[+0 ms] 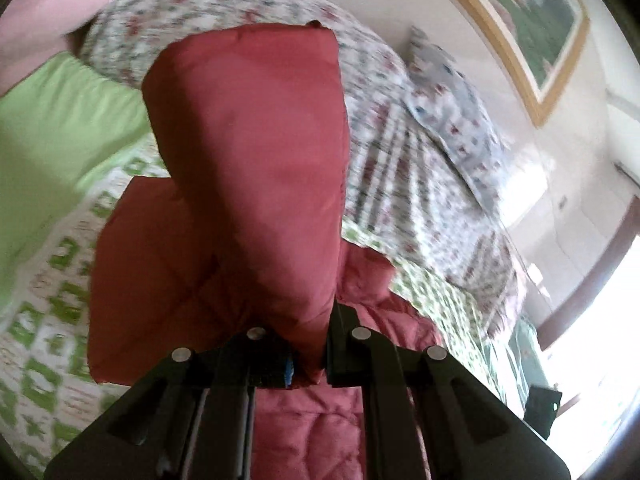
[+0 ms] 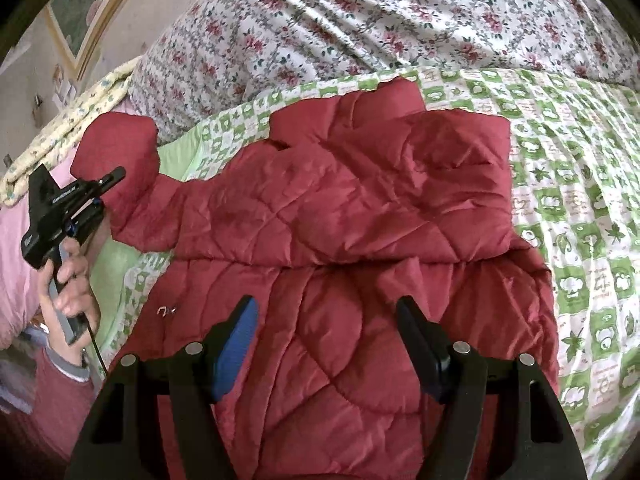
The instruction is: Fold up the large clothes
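Left wrist view: the left tool (image 1: 308, 364) is clamped tight on the end of a sleeve (image 1: 256, 168) of the red quilted jacket (image 1: 304, 432); the pinched cloth fills the narrow gap between the two black fingers, and the sleeve rises away from them, lifted clear of the green-checked bed cover (image 1: 52, 320). The rest of the jacket lies below and just behind the tool, with a floral quilt (image 1: 224, 4) and a pillow (image 1: 452, 120) beyond; the picture is blurred. Right wrist view: the jacket (image 2: 340, 208) is spread flat on the bed cover (image 2: 580, 208), its long axis running from the near edge of the view away toward the floral quilt (image 2: 360, 20), and its upper part already laid across the body. The right tool (image 2: 326, 344) hangs over the near half of the jacket with its fingers standing wide apart and nothing between them; whether the tips touch the cloth cannot be told. At far left the left tool (image 2: 108, 184), held in a hand (image 2: 68, 280), grips the sleeve (image 2: 120, 148) out to the side of the body. The sleeve thus lies left of the jacket's midline, and the left hand is the nearer one; the next move, in all likelihood, carries that sleeve inward across the body.
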Motion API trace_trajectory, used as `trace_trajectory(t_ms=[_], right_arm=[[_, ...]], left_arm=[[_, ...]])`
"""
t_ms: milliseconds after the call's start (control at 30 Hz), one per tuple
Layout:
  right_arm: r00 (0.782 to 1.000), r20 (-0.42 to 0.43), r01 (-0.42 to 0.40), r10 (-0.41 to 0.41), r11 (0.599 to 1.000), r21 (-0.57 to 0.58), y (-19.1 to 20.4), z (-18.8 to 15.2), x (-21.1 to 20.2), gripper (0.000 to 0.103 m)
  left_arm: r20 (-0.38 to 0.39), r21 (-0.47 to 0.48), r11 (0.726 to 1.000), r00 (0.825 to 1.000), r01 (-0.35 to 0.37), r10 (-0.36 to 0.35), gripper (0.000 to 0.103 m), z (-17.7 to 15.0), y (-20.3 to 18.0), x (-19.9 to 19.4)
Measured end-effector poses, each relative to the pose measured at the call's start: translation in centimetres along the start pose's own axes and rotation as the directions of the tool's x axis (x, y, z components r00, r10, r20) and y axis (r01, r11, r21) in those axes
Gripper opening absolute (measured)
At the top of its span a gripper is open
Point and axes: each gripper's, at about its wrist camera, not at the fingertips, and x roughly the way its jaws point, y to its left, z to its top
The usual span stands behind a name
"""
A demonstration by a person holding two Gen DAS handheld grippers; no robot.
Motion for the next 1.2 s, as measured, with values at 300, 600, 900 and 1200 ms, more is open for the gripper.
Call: trace_trajectory(t_ms=[300,600,900,1200], right_arm=[[1.000,0.023,-0.016,0.014,0.997,0.070,-2.4,0.6,-0.4,0.073],[0.995,0.074,-0.080,0.070,0.987,0.139,-4.4,2.2,-0.9,0.074],[0.973,0.132,-0.220,0.189,0.931,0.290,-8.0,4.4,-0.2,0.074],[0.929,0.126,-0.370,0.349,0.844,0.389,-9.3,6.6,3.6,0.074]], left_arm=[[-0.117,0.109,0.993,0.993,0.037,-0.025,0.008,-3.4,-5.8,4.5],[-0.213,0.285,0.956,0.977,0.067,-0.004,0.008,-7.9,-12.3,9.5],[-0.280,0.400,0.917,0.952,-0.001,0.123,0.009,-12.6,-14.0,14.4],[-0.292,0.498,0.867,0.939,-0.014,0.183,0.023,-14.8,-15.2,15.3]])
